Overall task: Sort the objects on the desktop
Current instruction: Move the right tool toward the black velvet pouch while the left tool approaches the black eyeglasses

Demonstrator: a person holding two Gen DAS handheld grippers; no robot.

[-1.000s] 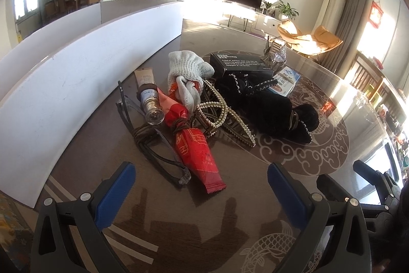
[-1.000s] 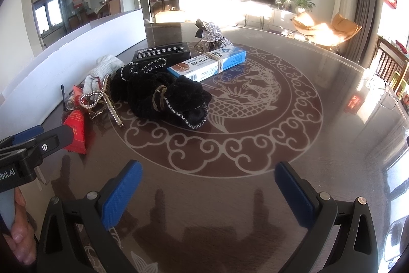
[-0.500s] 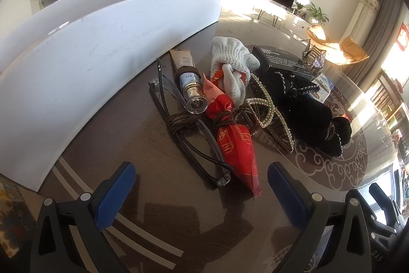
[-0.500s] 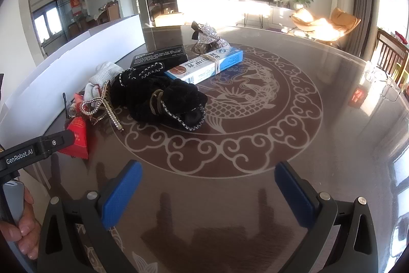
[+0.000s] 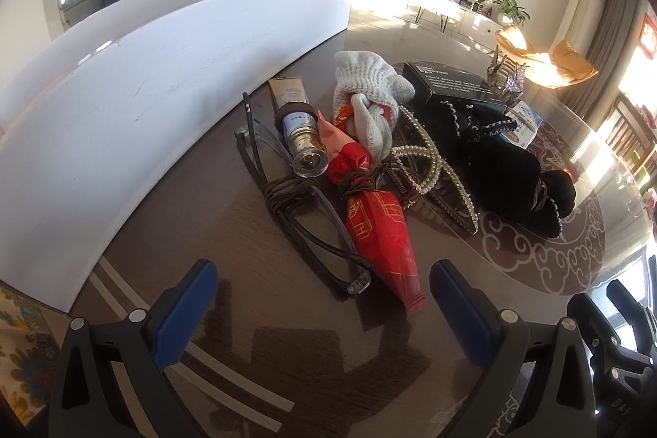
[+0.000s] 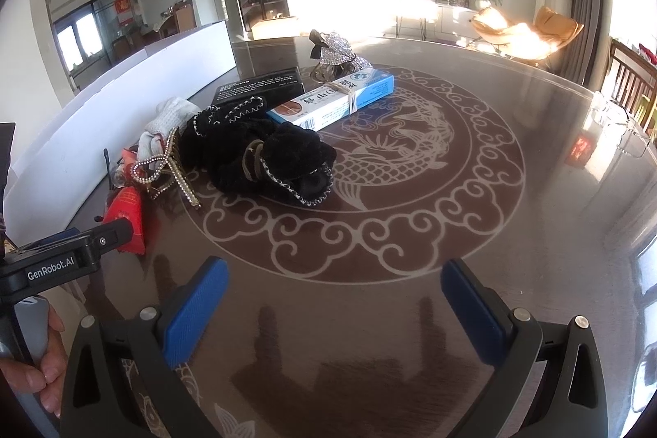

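Note:
A pile of objects lies on the dark round table (image 6: 410, 315). In the left wrist view I see dark glasses (image 5: 304, 228), a red packet (image 5: 382, 232), a cosmetic tube (image 5: 297, 126), white gloves (image 5: 365, 101), a pearl hair clip (image 5: 427, 171), a black plush item (image 5: 505, 167) and a black box (image 5: 451, 83). My left gripper (image 5: 324, 298) is open and empty, just short of the glasses and red packet. My right gripper (image 6: 334, 298) is open and empty over bare table, short of the black plush item (image 6: 263, 159). A blue box (image 6: 332, 101) and a sparkly bow (image 6: 334, 46) lie behind it.
A white curved board (image 5: 164, 76) stands along the table's left side, close to the pile. The left gripper's body (image 6: 61, 261) and the hand holding it show at the right wrist view's left edge. Chairs stand beyond the table's right edge.
My left gripper has swung left and closer to the glasses and red packet. My right gripper has barely moved. Both stayed open.

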